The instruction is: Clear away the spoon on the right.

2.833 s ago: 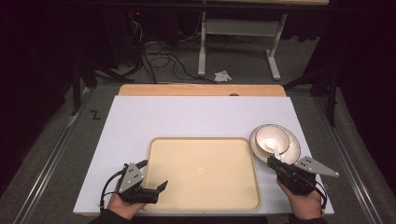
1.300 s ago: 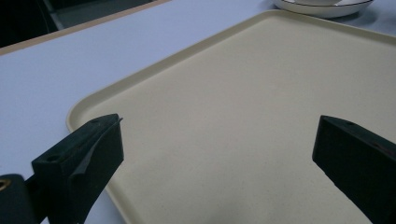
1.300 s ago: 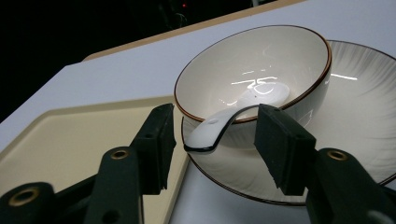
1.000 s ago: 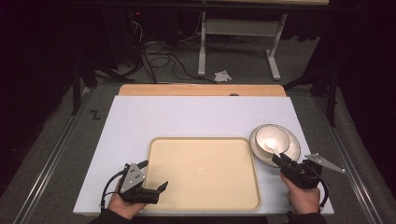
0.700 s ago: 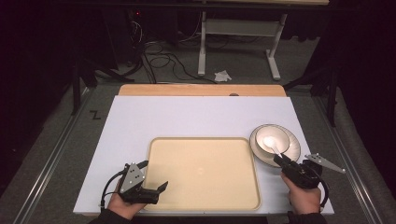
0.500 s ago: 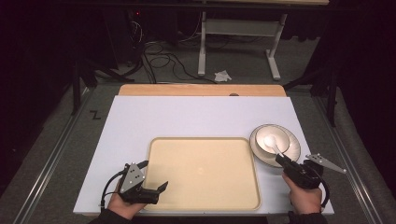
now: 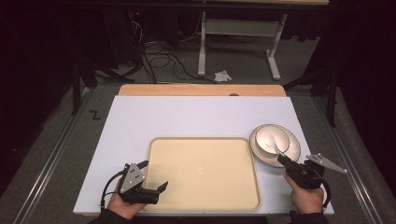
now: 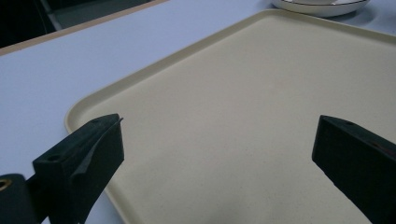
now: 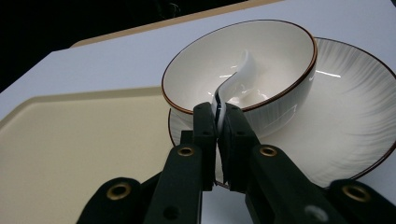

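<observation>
A white bowl [image 9: 261, 65] with a brown rim sits on a white ribbed plate [image 9: 355, 126], at the table's right [image 7: 274, 143]. A white spoon [image 9: 236, 79] lies with its scoop in the bowl and its handle over the near rim. My right gripper [image 9: 218, 116] is shut on that handle; in the high view it [image 7: 283, 159] meets the bowl's near edge. A beige tray [image 7: 203, 172] lies in the middle, bare. My left gripper [image 7: 156, 179] is open at the tray's near left corner, its jaws wide apart over the tray [image 8: 243, 121].
The white table top [image 7: 196, 116] has a wooden strip along its far edge [image 7: 201, 90]. Beyond it stand a dark floor, cables and a white table frame [image 7: 243, 28]. The plate's rim shows at the top of the left gripper view [image 8: 322, 5].
My right gripper has shifted slightly forward and right to the bowl's near rim and closed on the spoon handle. The left gripper has stayed put.
</observation>
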Demonstrator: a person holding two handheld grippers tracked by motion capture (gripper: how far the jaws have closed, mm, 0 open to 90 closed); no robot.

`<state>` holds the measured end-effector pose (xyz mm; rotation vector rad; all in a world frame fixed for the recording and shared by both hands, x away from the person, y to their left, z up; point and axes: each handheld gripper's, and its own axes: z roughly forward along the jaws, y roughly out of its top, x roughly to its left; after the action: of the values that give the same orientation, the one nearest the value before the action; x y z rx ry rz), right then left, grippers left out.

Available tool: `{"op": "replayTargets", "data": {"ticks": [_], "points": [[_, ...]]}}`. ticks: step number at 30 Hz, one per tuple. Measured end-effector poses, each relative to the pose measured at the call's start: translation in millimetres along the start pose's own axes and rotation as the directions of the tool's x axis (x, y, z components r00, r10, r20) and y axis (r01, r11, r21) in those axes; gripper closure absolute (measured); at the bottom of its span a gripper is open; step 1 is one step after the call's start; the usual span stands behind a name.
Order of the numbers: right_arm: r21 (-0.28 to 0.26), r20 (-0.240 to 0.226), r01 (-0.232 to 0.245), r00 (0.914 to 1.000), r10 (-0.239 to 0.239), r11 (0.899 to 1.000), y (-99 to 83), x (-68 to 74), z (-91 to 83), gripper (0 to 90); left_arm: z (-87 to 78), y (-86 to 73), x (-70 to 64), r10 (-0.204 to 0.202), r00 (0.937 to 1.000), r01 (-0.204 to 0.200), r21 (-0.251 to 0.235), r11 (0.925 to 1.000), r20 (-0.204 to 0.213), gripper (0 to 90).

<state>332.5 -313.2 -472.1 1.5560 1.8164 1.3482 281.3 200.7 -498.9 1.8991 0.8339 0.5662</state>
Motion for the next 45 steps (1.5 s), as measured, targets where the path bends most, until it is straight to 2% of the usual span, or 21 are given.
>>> {"op": "replayTargets", "data": {"ticks": [11, 23, 30, 41, 45], "points": [[-0.01, -0.006, 0.033, 0.9994, -0.033, 0.999, 1.2, 0.4, -3.7, 87.8, -0.1, 0.0, 0.0, 0.0, 1.0, 0.0, 0.0, 1.0, 0.001, 2.9], [-0.066, -0.003, 0.051, 0.9987, -0.051, 0.996, 4.6, -0.9, -13.7, 87.7, -0.3, 0.0, 0.2, -0.002, 1.0, 0.002, -0.002, 1.0, 0.0, 2.9], [-0.108, -0.008, 0.071, 0.9973, -0.072, 0.992, 7.6, 2.4, -20.2, 87.7, -0.5, 0.0, 0.6, -0.006, 1.0, 0.006, -0.007, 1.0, -0.002, 2.9], [-0.175, -0.019, 0.118, 0.9922, -0.123, 0.978, 13.2, 11.6, -30.3, 87.7, -0.2, -0.1, 0.8, -0.006, 1.0, 0.006, -0.007, 1.0, -0.001, 2.9], [-0.188, -0.045, 0.136, 0.9881, -0.147, 0.973, 13.2, 18.8, -31.7, 87.8, -0.2, -0.1, 0.9, -0.007, 1.0, 0.007, -0.005, 1.0, -0.002, 2.9]]}}
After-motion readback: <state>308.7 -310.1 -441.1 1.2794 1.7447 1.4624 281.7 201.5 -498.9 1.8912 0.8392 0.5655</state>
